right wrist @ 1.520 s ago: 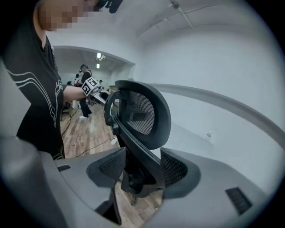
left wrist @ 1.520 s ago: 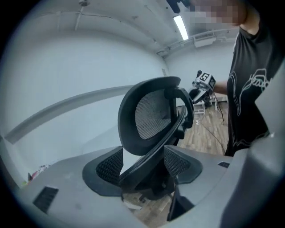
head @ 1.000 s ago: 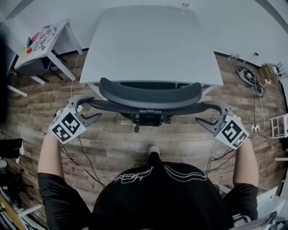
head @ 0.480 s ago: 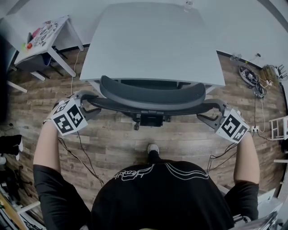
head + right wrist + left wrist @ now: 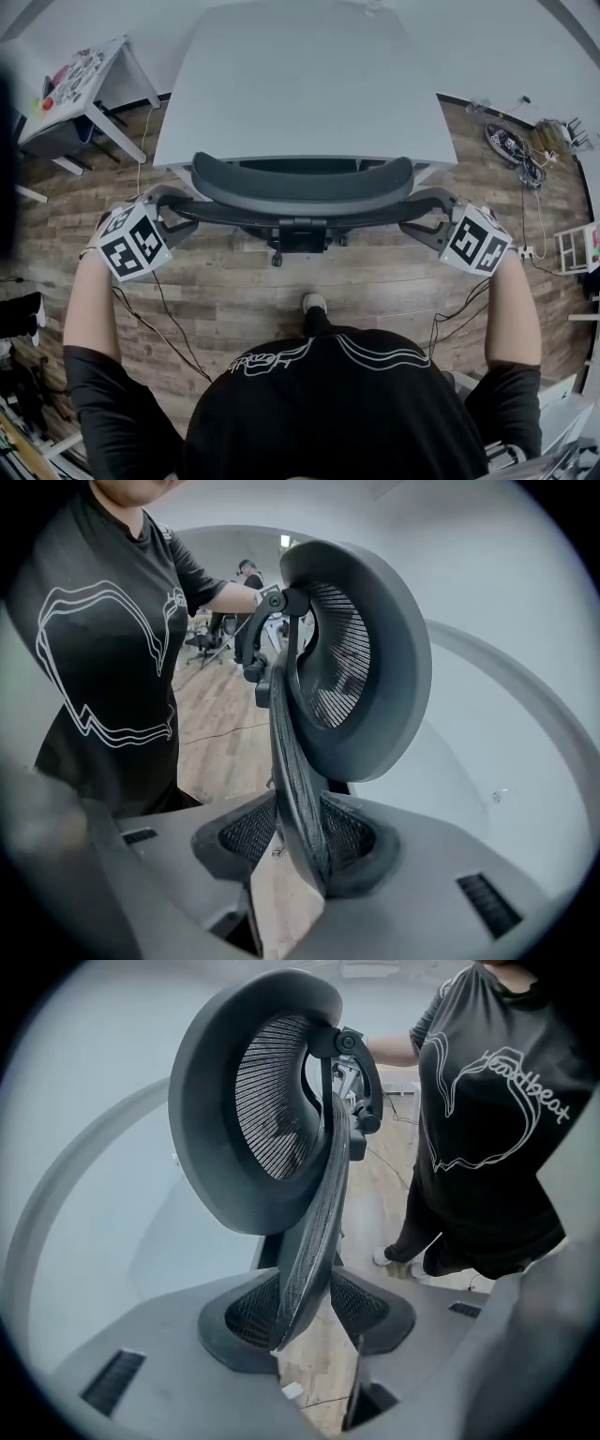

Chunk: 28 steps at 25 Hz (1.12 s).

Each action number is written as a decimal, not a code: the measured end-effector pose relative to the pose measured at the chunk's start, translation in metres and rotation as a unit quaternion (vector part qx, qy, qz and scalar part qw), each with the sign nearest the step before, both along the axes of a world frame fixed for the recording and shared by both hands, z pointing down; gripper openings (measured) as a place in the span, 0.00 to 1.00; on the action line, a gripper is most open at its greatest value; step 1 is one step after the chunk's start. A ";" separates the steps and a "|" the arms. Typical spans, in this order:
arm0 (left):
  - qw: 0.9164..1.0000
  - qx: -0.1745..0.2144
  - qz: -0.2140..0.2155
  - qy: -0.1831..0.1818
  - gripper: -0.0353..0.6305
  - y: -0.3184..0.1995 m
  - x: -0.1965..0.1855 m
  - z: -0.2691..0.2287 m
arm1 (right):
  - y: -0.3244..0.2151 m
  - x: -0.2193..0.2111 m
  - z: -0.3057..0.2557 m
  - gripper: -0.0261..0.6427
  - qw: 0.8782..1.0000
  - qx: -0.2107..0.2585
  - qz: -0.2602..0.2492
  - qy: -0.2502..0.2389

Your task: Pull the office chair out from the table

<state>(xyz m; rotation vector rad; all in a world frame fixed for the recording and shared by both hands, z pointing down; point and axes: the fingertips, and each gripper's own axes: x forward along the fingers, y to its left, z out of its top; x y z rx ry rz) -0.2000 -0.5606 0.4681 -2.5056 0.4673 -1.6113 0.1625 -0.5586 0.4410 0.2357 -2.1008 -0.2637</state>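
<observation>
"Both claws, left gripper [image 5: 176, 214] and right gripper [image 5: 424, 214], have just been closing. Each now pinches one side edge of the backrest [image 5: 314, 1232], with the mesh rim between its pads."

"And the office chair [image 5: 302, 234]?"

"Tucked in: the seat is hidden under the table [image 5: 300, 84], and the headrest [image 5: 302, 183] is at its near edge."

"How should the pull go?"

"Probably straight back toward the person, both hands level and even, so the chair rolls over the wood floor [image 5: 375, 291] rather than swivelling. That rim is thin, so a firm pinch before pulling should stop it slipping out."
</observation>
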 end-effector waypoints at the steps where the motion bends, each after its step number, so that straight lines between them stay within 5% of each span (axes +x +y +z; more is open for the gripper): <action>1: 1.000 0.001 -0.003 0.001 0.31 -0.001 0.000 0.000 | 0.000 0.000 -0.001 0.29 1.000 0.001 0.001 0.000; 28: 1.000 -0.001 -0.023 0.018 0.32 0.012 0.003 -0.015 | 0.020 0.001 -0.011 0.30 0.999 -0.020 0.041 0.009</action>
